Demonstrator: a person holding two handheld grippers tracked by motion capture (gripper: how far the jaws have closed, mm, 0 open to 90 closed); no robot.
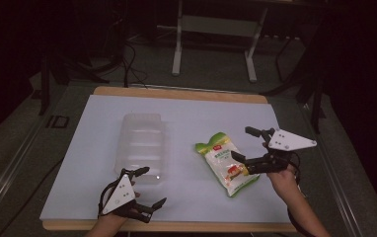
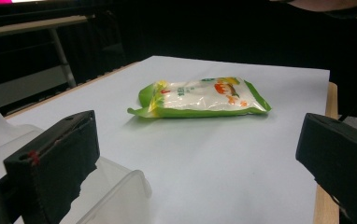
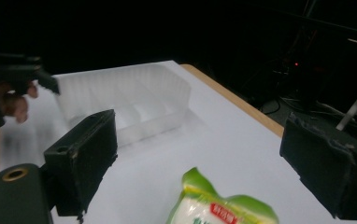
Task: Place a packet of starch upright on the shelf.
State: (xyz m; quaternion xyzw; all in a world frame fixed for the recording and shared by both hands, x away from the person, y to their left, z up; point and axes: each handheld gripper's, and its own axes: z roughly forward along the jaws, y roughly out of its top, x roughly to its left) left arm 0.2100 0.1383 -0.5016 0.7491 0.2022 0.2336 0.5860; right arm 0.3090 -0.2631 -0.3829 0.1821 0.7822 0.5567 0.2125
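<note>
A white sheet-covered wooden table (image 1: 186,113) carries a clear ribbed plastic tray (image 1: 142,145) left of centre and a green-and-white sealed food packet (image 1: 225,162) lying flat to its right, apart from the tray. The left gripper (image 1: 153,186), jaws spread wide and empty, hovers by the tray's near end. The right gripper (image 1: 243,143), also released and holding nothing, straddles the packet's right edge.
</note>
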